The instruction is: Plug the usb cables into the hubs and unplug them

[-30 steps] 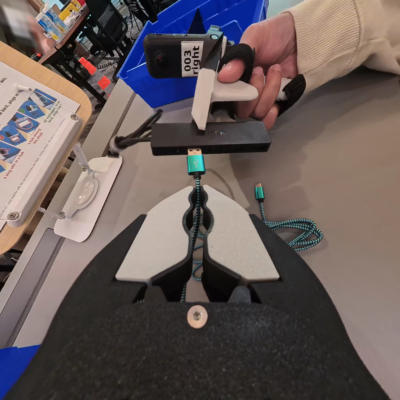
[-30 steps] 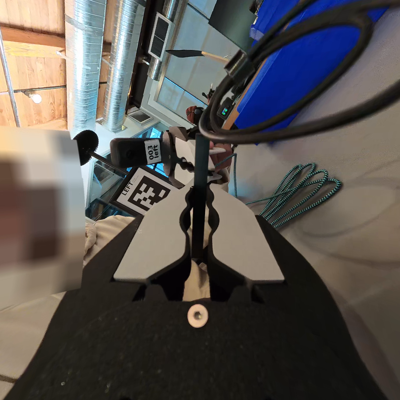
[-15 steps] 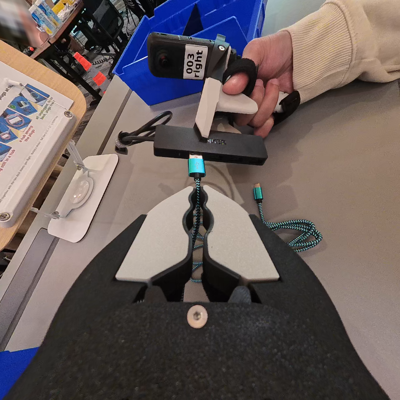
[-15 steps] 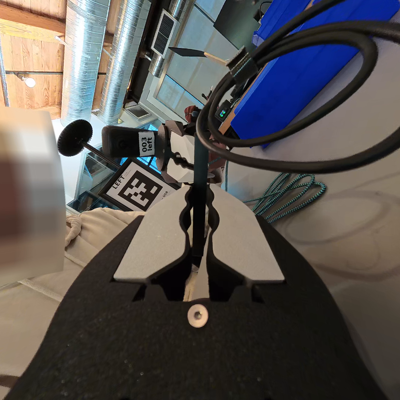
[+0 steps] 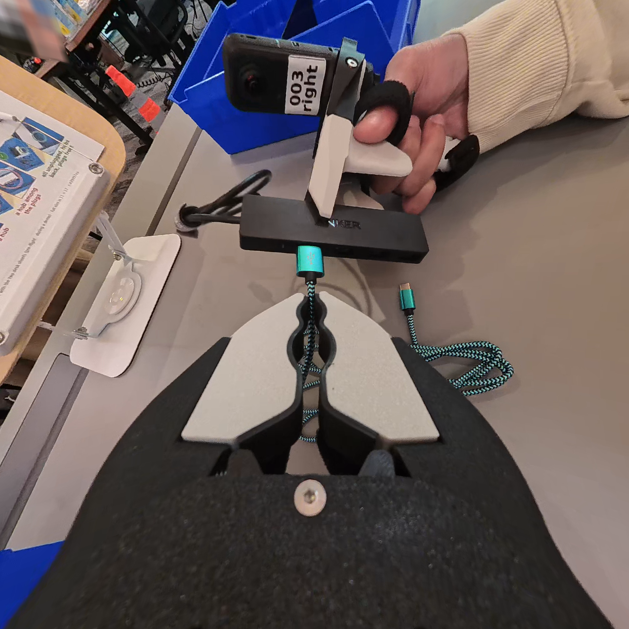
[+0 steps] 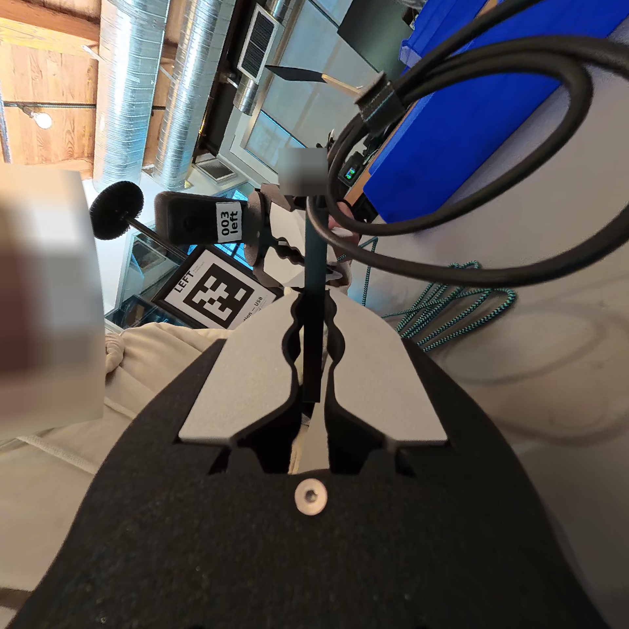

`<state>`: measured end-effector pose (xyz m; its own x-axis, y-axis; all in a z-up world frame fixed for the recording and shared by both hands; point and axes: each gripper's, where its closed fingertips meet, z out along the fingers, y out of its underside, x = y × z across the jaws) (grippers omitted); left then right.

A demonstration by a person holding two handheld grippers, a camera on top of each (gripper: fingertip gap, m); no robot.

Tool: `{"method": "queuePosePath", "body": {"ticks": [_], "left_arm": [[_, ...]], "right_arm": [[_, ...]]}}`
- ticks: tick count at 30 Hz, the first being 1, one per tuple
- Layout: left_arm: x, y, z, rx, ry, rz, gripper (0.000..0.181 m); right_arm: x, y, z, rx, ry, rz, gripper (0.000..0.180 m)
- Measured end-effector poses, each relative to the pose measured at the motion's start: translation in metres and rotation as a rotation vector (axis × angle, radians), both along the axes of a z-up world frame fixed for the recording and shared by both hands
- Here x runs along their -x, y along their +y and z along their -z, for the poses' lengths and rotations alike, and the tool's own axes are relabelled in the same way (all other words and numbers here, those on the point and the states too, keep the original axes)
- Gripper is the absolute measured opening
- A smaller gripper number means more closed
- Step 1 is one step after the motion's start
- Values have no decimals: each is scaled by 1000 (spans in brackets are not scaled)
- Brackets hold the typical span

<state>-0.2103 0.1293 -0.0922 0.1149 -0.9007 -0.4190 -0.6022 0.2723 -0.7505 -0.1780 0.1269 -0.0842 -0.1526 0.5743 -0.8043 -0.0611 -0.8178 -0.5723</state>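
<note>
A flat black USB hub [image 5: 357, 235] is held just above the grey table. My right gripper [image 5: 323, 212] is shut on the hub from above; in the right wrist view the hub [image 6: 312, 340] shows edge-on between the fingers. My left gripper [image 5: 310, 299] is shut on the teal braided cable [image 5: 310, 306] just behind its teal USB-A plug [image 5: 309, 261]. The plug sits in a port on the hub's near side, its metal tip hidden. The cable's other small teal plug [image 5: 407, 299] lies on the table to the right, with the coiled cable [image 5: 476, 364].
The hub's own black cord [image 5: 231, 200] loops to the left; it shows close up in the right wrist view [image 6: 476, 245]. A blue bin [image 5: 272, 85] stands behind the hub. A white stand base [image 5: 119, 306] and an instruction board [image 5: 41, 211] are at the left. My hands' fingertips stand some 4 centimeters from each other.
The teal plug has gone from just short of the hub to fully into its port. The hub came down closer to the table.
</note>
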Motion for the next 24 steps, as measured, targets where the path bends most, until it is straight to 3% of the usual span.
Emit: {"method": "queuePosePath", "body": {"ticks": [24], "left_arm": [[-2, -1, -1, 12, -20, -7, 2]], "right_arm": [[-3, 0, 0, 7, 11, 4, 11]]}}
